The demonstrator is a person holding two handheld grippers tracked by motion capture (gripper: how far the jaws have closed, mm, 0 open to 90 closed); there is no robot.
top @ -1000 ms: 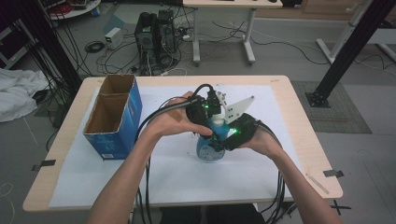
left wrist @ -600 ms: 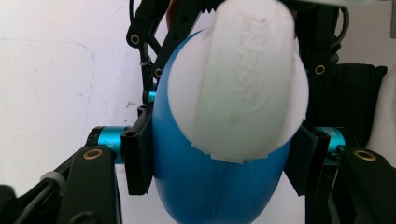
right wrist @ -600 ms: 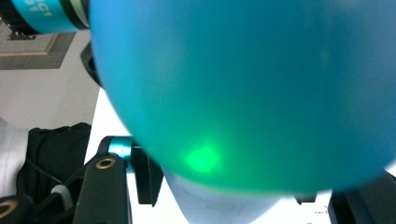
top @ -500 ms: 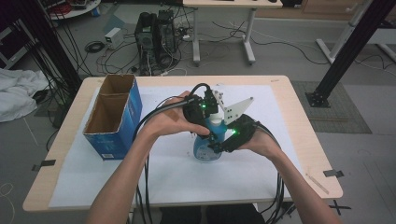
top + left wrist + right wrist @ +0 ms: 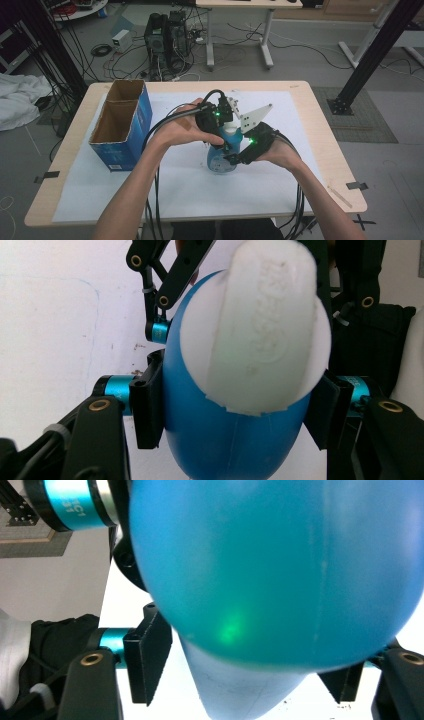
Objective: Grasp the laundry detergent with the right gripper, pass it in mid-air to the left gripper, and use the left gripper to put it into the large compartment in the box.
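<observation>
high view: blue bottle (image 5: 220, 159), white cap (image 5: 231, 131).

smooth glossy blue plastic bottle (image 5: 225, 435), matt white cap (image 5: 260, 325)

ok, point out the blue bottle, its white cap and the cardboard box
blue bottle (image 5: 218, 161): high view, lower body.
white cap (image 5: 257, 325): left gripper view, cap's top face.
cardboard box (image 5: 146, 116): high view, blue outer side wall.
</observation>
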